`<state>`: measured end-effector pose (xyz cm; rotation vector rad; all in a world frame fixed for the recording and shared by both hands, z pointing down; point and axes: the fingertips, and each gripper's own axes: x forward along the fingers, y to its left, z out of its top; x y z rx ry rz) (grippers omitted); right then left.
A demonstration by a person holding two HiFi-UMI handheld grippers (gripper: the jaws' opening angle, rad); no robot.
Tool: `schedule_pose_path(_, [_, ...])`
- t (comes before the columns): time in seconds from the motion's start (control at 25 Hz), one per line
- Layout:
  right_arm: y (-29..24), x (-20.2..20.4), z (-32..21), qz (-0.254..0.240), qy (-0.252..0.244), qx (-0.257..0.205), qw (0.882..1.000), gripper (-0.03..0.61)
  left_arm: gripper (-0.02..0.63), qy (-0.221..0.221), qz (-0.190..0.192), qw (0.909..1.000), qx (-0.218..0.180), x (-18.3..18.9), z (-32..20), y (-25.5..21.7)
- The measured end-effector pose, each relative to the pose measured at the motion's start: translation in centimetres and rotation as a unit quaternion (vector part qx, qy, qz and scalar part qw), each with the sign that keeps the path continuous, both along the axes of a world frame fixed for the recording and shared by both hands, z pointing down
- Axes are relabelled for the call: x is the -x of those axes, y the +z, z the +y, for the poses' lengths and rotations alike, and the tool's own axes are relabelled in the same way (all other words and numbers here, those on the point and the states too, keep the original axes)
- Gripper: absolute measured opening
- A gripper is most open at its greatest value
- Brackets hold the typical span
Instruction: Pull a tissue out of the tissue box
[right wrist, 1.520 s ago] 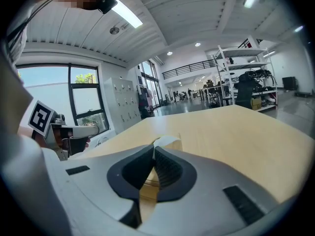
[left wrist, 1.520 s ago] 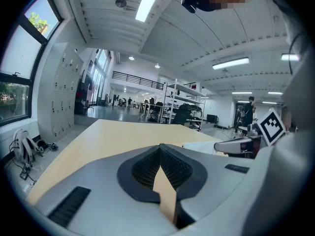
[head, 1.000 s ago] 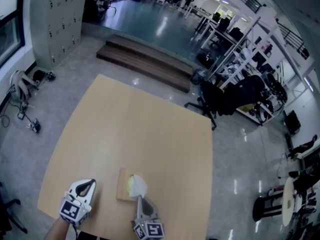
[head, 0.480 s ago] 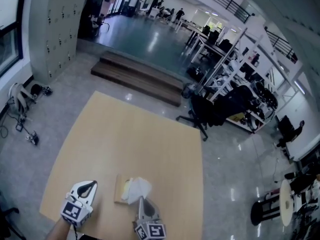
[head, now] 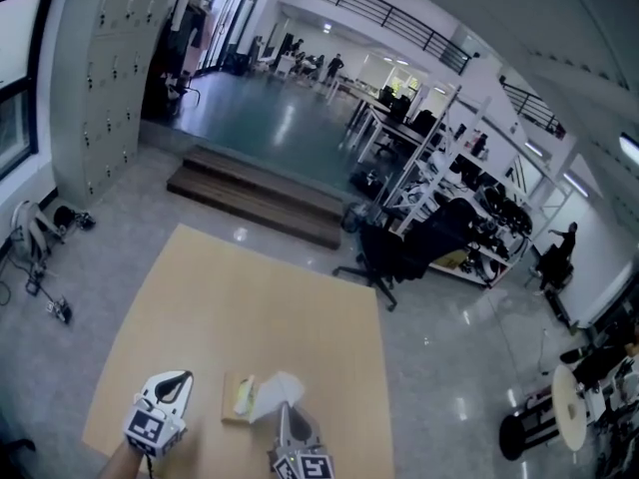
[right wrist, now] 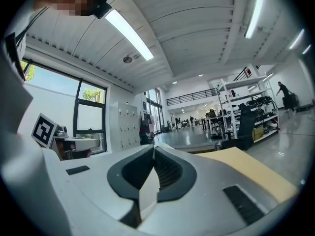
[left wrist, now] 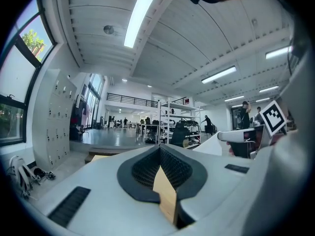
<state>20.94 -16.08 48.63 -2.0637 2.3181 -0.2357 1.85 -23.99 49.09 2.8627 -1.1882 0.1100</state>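
Right hand-held gripper point(head: 286, 409), clamped on tissue point(head: 272, 391), rises above box point(head: 237, 399); tissue further out, likely nearly free. Left hand-held gripper point(head: 176, 379) closed, empty.

Tissue box point(head: 234, 399) partly under tissue point(head: 278, 391); marker cube point(head: 303, 465) of right claw point(head: 284, 409) partly off-frame.

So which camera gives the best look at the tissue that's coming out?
The head view: the whole white tissue shows there, between the tissue box and the right gripper. The right gripper view shows only a white sliver between its shut jaws; the left gripper view, perhaps a pale corner.
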Motion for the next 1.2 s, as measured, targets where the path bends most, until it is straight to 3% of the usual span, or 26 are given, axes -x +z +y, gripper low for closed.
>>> schedule_pose_path(0.36, [-1.7, -0.6, 0.9, 0.003, 0.006, -0.020, 1.000, 0.005, 0.008, 0.003, 0.024, 0.9995, -0.021, -1.0, 0.2, -3.5])
schedule_pose_path(1.2, [-5.9, -2.4, 3.2, 0.010, 0.022, -0.069, 0.997, 0.005, 0.008, 0.005, 0.021, 0.9986, -0.048, -1.1, 1.5, -5.7])
